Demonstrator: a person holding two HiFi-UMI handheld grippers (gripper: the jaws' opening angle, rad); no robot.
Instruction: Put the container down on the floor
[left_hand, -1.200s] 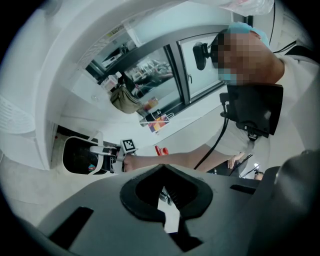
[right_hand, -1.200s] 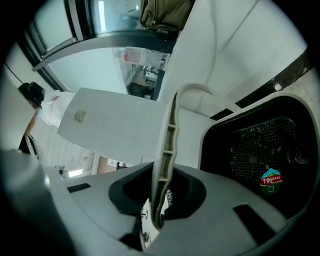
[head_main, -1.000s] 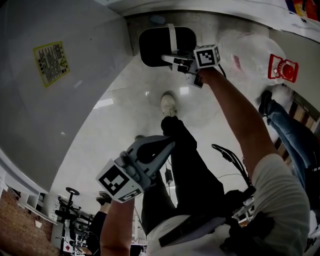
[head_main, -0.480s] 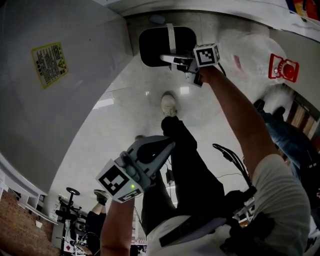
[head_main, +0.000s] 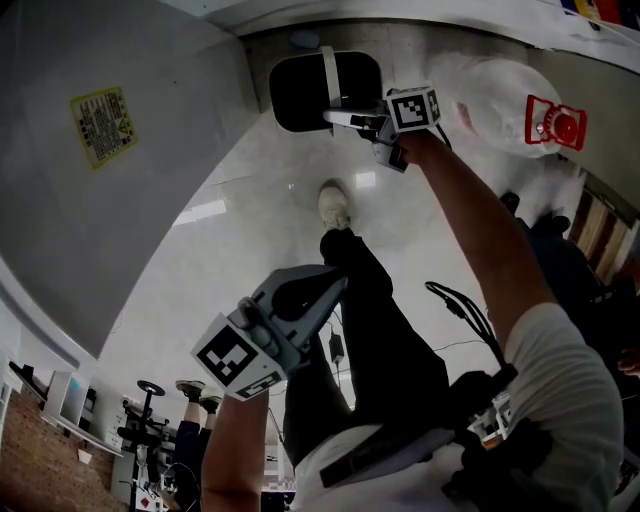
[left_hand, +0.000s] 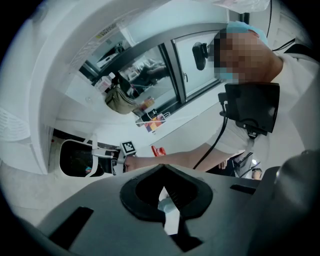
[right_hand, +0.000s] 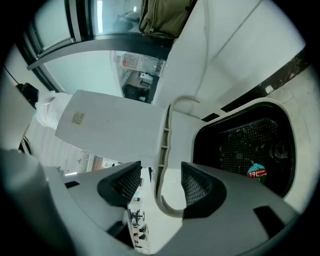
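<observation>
Container (head_main: 300, 90) is sitting on the glossy pale floor (head_main: 250, 230), just past the person's white shoe (head_main: 335, 205). It's a rounded-rectangle tub with black mesh walls, a white plastic rim and a white ribbed handle (right_hand: 162, 135) arching over it. Right tongs (head_main: 345, 118) are reaching past the shoe on a straight arm. Their jaws have just been opening and are standing apart around the handle, not pressing it. Left tongs (head_main: 330, 285) are hanging on the near side of the shoe, jaws closed, empty.

yellow label (head_main: 96, 125) — upper left; red sign (head_main: 553, 124) by white bag (head_main: 492, 95)
</observation>
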